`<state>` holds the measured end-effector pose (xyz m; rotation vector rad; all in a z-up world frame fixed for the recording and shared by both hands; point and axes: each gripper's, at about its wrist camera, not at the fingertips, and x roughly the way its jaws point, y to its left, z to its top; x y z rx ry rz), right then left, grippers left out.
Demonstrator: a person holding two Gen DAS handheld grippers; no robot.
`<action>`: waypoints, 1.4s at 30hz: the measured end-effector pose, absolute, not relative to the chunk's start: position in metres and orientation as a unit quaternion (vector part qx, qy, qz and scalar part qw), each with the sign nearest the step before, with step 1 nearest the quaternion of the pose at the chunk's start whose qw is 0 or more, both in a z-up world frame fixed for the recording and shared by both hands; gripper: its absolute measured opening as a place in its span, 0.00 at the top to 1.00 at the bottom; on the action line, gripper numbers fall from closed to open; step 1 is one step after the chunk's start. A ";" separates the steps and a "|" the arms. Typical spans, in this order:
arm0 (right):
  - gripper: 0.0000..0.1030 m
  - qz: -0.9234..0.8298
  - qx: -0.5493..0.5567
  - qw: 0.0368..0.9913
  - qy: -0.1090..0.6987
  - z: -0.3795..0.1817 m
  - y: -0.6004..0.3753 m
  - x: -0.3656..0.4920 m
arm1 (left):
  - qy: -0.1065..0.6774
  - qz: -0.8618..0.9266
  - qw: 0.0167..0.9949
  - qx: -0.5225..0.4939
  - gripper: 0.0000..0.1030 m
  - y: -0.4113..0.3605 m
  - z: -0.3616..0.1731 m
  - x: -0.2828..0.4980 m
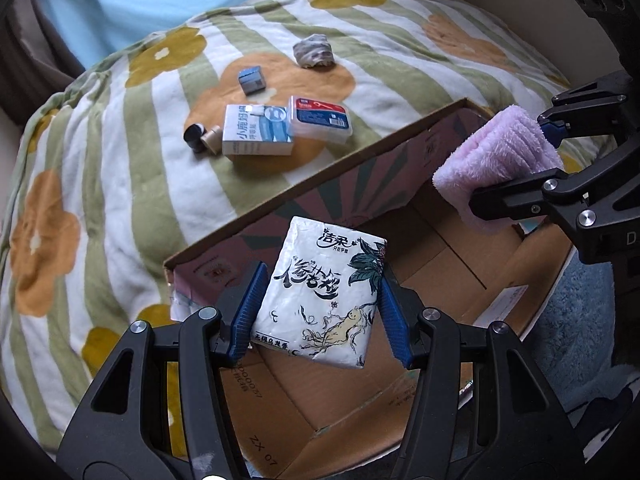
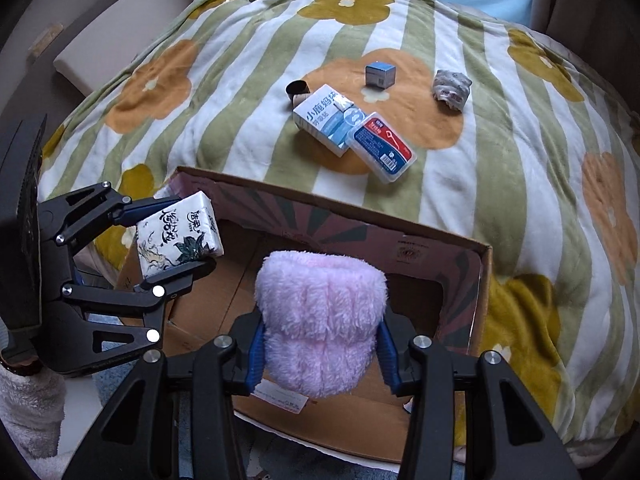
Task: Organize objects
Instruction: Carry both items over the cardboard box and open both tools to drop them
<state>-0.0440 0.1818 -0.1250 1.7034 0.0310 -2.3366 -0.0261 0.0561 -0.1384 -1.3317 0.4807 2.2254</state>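
**Both jaws loaded over the box**

The left gripper has its jaws clamped on the long sides of a tissue pack: light, squashy, in slick film, so a mid-side hold looks best. The right gripper has its jaws closed on a pink cloth, soft and limp, pinched across its bulk. Both hang over the open box at the near edge of the bed. Farther off lie a white carton, a clear case and a cube.

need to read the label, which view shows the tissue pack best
The left wrist view: the tissue pack faces the camera front-on between the left gripper fingers, its print clear. The right wrist view shows it small, side-on and angled at left.
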 end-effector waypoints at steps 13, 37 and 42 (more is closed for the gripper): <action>0.59 -0.789 0.600 0.132 0.015 -0.153 0.181 -0.031 | 0.180 0.807 0.241 -0.508 0.50 0.053 -0.155 -0.021; 0.01 -0.801 0.586 0.121 0.010 -0.151 0.194 -0.034 | 0.213 0.814 0.235 -0.488 0.00 0.046 -0.148 -0.004; 0.01 -0.791 0.597 0.131 0.017 -0.153 0.190 -0.030 | 0.198 0.820 0.236 -0.482 0.00 0.040 -0.141 -0.004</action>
